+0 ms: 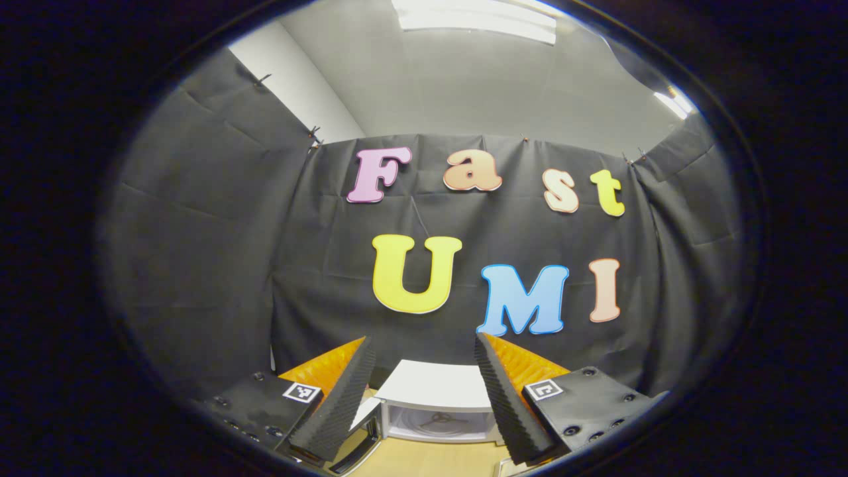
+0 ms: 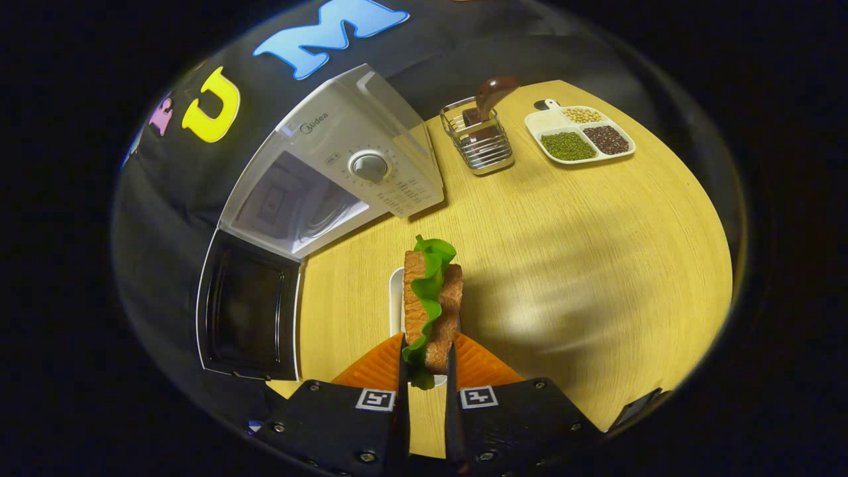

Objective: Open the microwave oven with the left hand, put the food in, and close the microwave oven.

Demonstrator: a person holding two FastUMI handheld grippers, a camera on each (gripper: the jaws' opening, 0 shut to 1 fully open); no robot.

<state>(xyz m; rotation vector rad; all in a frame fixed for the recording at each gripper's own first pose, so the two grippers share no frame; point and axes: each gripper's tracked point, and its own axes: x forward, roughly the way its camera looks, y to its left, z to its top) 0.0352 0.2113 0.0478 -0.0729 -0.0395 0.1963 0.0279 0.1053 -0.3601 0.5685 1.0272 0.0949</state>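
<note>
A: Toasted brown sandwich with green lettuce (image 2: 432, 301) sits clamped between the right gripper (image 2: 427, 371) fingers, above a white plate (image 2: 395, 298) on the wooden surface (image 2: 583, 265).

B: White microwave oven (image 2: 344, 172) door (image 2: 248, 311) hangs open, ready for loading. Left gripper (image 1: 424, 391) fingers spread, holding nothing.

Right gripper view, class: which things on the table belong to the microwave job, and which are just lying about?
Belong:
microwave, its door open
sandwich, held in the right tongs
small white dish beneath it

Lying about:
wire basket holding a brown-handled tool
divided tray of beans
</note>
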